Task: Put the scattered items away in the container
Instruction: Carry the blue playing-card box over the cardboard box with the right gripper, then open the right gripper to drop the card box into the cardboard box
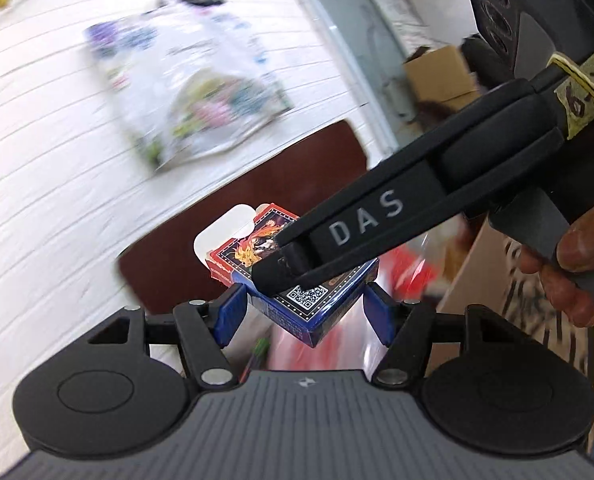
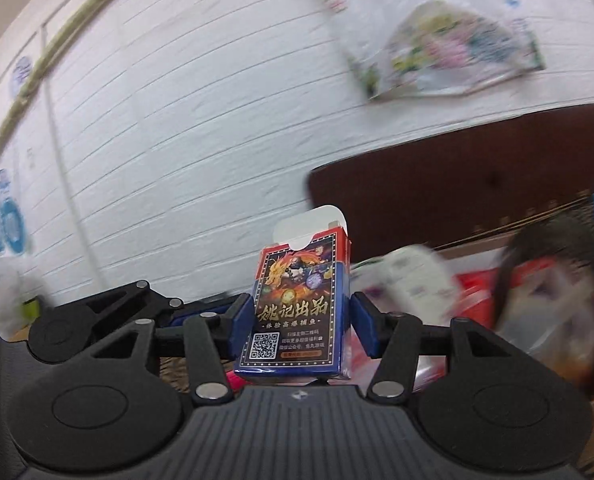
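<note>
Blue pads of my left gripper (image 1: pixel 304 316) are standing wide apart, gripping nothing, while the card box (image 1: pixel 297 280) is hanging between them, pinched by the right gripper (image 1: pixel 273 272) that is crossing and hiding part of it. Beneath, blur is smearing red contents beyond telling. From the right wrist, the right gripper (image 2: pixel 301 326) is clamping the card box (image 2: pixel 300 308) upright, flap open; behind it the cardboard container (image 2: pixel 537 236) is holding blurred packets.

Each camera sits just behind its own fingers, looking forward and close on the card box (image 1: pixel 293 280) (image 2: pixel 301 308). Both face the white brick wall (image 1: pixel 57 140) (image 2: pixel 177 120) and share its poster (image 1: pixel 185 88) (image 2: pixel 449 40) (blurred).
</note>
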The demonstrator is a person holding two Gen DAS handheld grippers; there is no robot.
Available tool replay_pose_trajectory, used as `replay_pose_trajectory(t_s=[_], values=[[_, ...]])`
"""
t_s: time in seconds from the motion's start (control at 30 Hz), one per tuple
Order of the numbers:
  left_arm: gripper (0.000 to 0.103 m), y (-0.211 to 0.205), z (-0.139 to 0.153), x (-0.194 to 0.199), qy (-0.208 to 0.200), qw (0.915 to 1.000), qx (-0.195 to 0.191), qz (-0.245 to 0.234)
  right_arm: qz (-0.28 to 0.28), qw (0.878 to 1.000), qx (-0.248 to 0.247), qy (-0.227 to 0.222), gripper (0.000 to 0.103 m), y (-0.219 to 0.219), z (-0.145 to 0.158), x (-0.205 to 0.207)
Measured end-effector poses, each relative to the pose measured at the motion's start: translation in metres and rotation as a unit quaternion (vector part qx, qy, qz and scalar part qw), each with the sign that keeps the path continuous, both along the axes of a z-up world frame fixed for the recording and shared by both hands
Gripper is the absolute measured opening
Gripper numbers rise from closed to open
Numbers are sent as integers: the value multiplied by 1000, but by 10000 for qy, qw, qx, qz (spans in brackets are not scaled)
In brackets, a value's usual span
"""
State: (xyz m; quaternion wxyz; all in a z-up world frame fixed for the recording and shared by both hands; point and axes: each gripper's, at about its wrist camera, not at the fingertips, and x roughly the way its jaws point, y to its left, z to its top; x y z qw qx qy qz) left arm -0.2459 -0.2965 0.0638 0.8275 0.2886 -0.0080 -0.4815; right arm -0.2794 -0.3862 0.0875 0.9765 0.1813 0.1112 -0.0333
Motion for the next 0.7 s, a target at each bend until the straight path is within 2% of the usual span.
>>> replay_pose_trajectory(t_s=[0.17,0.33,0.43,0.57,0.7], values=[[65,-66,4,19,-70,9993,207,-306,-558,9984,59,98,55,-49,-5,13],[65,-97,-9,34,-108,9983,451,-363,-831,9955,40,444,63,-76,-20,23],[68,-91,-10,34,-148,9986,378,-338,-892,9945,45,548,70,-78,-28,22],[77,-77,-9,31,-206,9986,335,-362,-1026,9935,130,467,94,-77,-31,16],[77,-61,-11,29,-260,9988,294,-302,-1158,9927,215,274,94,-74,-30,5]])
